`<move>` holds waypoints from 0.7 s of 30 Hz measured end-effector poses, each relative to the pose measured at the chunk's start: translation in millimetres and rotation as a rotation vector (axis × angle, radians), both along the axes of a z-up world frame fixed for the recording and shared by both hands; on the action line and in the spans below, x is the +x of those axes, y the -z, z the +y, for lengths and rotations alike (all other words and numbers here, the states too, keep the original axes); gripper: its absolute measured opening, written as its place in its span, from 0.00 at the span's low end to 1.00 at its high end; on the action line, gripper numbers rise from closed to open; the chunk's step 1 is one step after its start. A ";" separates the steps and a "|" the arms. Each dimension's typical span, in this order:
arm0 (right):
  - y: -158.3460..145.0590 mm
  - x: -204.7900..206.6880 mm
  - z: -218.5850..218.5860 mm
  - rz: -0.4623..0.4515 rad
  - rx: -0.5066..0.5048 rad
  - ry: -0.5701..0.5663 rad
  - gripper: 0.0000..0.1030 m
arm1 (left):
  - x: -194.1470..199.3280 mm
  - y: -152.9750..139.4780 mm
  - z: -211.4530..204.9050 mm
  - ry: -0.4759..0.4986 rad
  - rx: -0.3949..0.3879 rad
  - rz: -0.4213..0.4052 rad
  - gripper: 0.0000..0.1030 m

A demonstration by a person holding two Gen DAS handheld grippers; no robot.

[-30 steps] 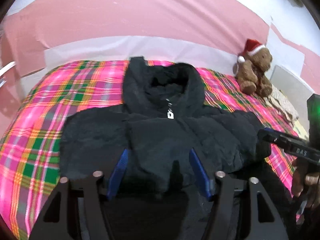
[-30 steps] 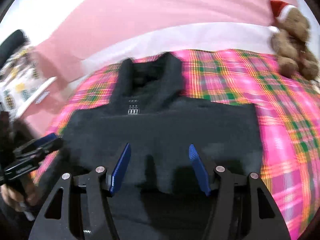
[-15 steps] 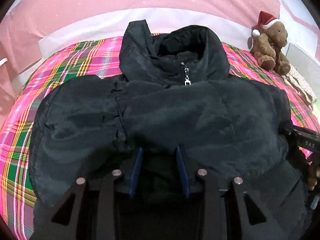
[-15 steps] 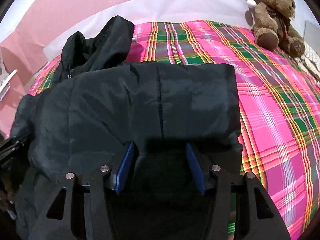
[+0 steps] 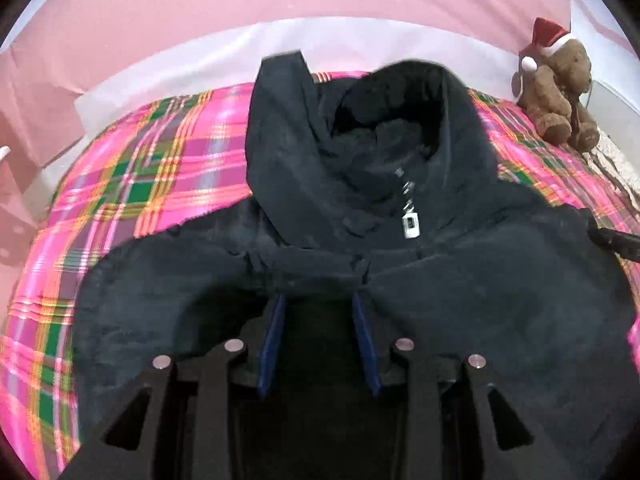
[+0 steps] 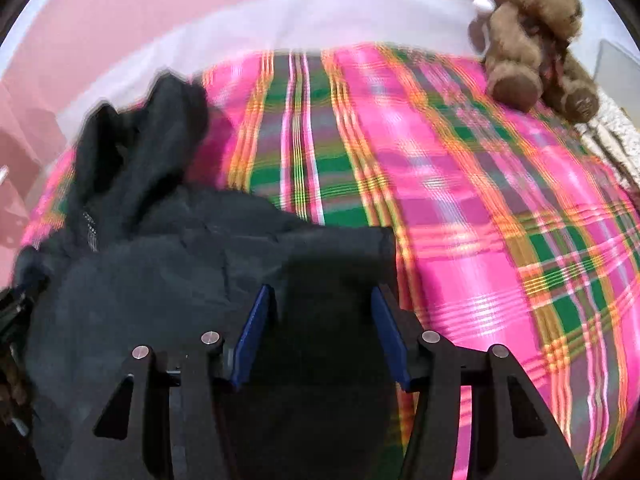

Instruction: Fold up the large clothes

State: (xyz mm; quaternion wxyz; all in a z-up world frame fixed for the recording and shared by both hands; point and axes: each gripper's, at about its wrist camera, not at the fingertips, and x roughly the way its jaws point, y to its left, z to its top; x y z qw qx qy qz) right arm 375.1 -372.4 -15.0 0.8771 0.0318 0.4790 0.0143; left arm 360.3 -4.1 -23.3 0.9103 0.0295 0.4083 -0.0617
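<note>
A black hooded jacket (image 5: 480,280) lies on a pink plaid bedspread (image 5: 140,184), hood towards the far wall, silver zipper pull (image 5: 411,226) at the collar. My left gripper (image 5: 318,300) is shut on a fold of the jacket's front, below the zipper. In the right wrist view the jacket (image 6: 160,264) fills the lower left. My right gripper (image 6: 320,292) has its blue pads partly closed around the jacket's right edge, with black fabric between them. The right gripper's body (image 5: 616,240) shows at the right edge of the left wrist view.
A brown teddy bear with a Santa hat (image 5: 554,92) sits at the far right of the bed, also in the right wrist view (image 6: 536,36). A pink and white wall (image 5: 280,8) runs behind the bed. Bare plaid bedspread (image 6: 500,220) lies right of the jacket.
Both grippers moved in onto the jacket and their jaws narrowed on its fabric. The jacket front has bunched up towards the hood since a second ago.
</note>
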 end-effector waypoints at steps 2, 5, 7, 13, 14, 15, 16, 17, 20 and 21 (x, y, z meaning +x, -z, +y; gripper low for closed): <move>15.9 3.1 2.0 0.012 -0.007 -0.006 0.52 | 2.3 7.8 0.1 -0.002 -0.023 -0.007 0.37; 25.4 1.1 1.7 -0.018 -0.014 0.001 0.53 | 1.8 12.9 -3.3 -0.002 -0.021 -0.023 0.37; 25.3 -0.5 -0.8 -0.023 -0.005 0.011 0.53 | -0.1 12.4 -2.4 -0.004 -0.034 -0.030 0.37; -12.8 -26.3 8.7 -0.081 -0.045 0.052 0.53 | -15.6 -16.9 2.0 -0.029 -0.027 -0.033 0.36; -19.4 -32.3 11.8 -0.099 -0.038 0.041 0.53 | -23.0 -25.2 4.5 -0.024 -0.027 -0.048 0.36; -28.8 -42.8 17.5 -0.128 -0.032 0.024 0.53 | -31.4 -33.1 6.8 -0.023 -0.021 -0.065 0.36; -37.3 -53.4 25.0 -0.156 -0.027 -0.002 0.53 | -39.7 -39.9 9.5 -0.018 -0.020 -0.085 0.36; -42.1 -59.7 31.2 -0.171 -0.023 -0.022 0.53 | -47.9 -44.8 12.7 -0.014 -0.025 -0.103 0.36; -44.5 -77.4 56.6 -0.186 0.008 -0.100 0.53 | -59.4 -42.1 19.8 -0.027 -0.006 -0.104 0.36; -39.8 -78.0 64.2 -0.171 0.006 -0.119 0.53 | -58.1 -34.5 21.3 -0.034 0.006 -0.085 0.36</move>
